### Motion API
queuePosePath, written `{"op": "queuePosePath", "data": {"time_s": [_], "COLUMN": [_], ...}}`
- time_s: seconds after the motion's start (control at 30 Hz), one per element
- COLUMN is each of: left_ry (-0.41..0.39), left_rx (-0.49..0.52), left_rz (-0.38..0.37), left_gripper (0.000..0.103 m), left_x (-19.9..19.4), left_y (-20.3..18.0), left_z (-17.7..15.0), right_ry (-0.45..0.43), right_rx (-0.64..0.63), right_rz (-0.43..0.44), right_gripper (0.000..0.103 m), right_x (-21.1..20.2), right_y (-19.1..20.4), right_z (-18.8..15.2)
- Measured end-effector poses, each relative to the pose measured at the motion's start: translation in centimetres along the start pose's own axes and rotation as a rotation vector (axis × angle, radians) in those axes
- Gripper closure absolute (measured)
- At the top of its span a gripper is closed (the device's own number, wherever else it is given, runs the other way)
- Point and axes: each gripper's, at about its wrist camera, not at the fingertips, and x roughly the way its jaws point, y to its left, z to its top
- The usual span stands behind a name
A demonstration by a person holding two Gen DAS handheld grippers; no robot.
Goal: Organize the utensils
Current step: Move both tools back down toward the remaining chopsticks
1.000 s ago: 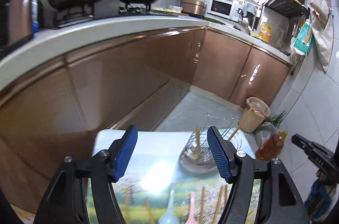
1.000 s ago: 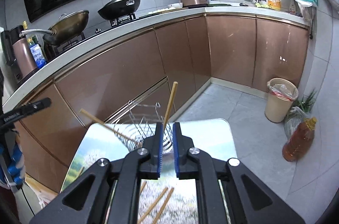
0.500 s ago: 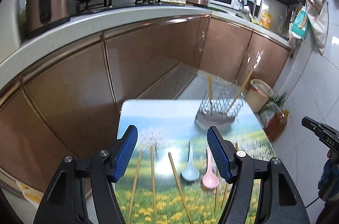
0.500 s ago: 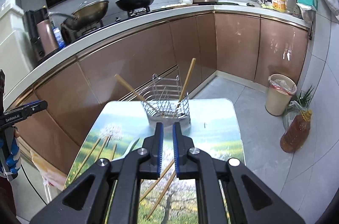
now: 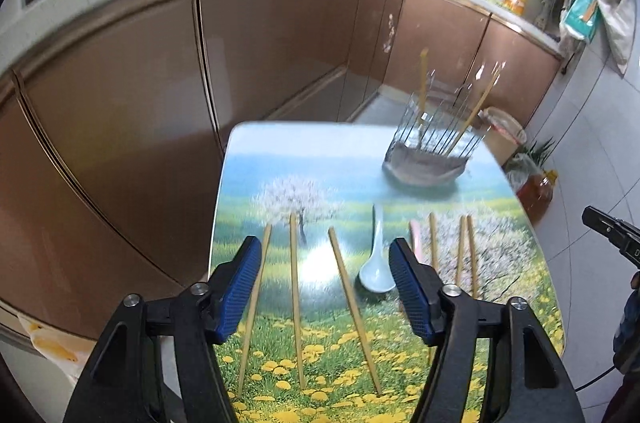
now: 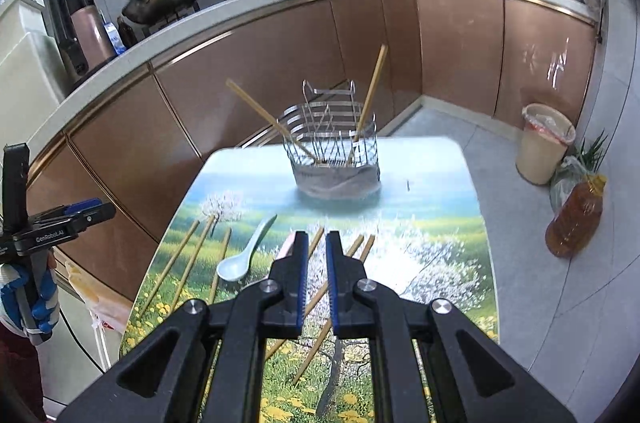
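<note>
I am holding the left gripper [image 5: 325, 287] partly spread, with nothing between its pads; its jaws have just been narrowing, probably to fit a thin stick. It is tilting down over the near end of the table [image 5: 240, 159], framing two loose chopsticks [image 5: 295, 299] and a third along the left pad, which is why I judge a chopstick to be the next pick. The white spoon [image 5: 376, 263] is lying just inside the right pad, bowl toward me, and a pink spoon [image 5: 415, 239] is showing only as a sliver behind that pad. More chopsticks are lying in a row beyond, roughly parallel and apart from one another, so each can be taken singly. I am keeping the right gripper [image 6: 316, 279] nearly closed and empty, hovering above the table's middle, apparently idle while the left one works. At the far end the wire utensil basket [image 6: 334, 147] is standing upright with two chopsticks leaning in it, one slanting left [image 6: 272, 121] and one rising toward the right [image 6: 370, 99]; that is where the rest should be going. Most of the task is remaining. The sticks are lying flat on glossy glass, so a pinch could slide off.
</note>
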Motion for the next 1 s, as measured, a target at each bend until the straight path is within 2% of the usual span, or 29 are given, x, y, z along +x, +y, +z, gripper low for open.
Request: {"op": "queuePosePath", "data": {"time_s": [0.23,0.5,0.77,1.0], "left_ry": [0.138,0.291,0.364,0.392], "left_rx": [-0.038,-0.082,-0.084,-0.079], "left_rz": [0.011,0.025,0.048,0.044], "left_gripper": [0.044,0.054,0.061,0.073], "left_x": [5.5,12.2,16.7,18.8], "left_y": [1.8,3.3,3.7,3.8], "left_z": [-1.1,-1.0,-0.1,0.6], "right_ry": [0.098,0.21,0.281,0.312], "right_rx": [0.027,0.07,0.104,0.111], "right_rz": [0.015,0.046,0.066,0.067], "right_gripper": [0.094,0.094,0.094,0.094], "right_x": [4.8,10.0,13.4,15.1], "right_y": [-0.9,-2.1,-3.4,-4.2], "right_z": [-0.8,-1.7,-2.0,-1.9]}}
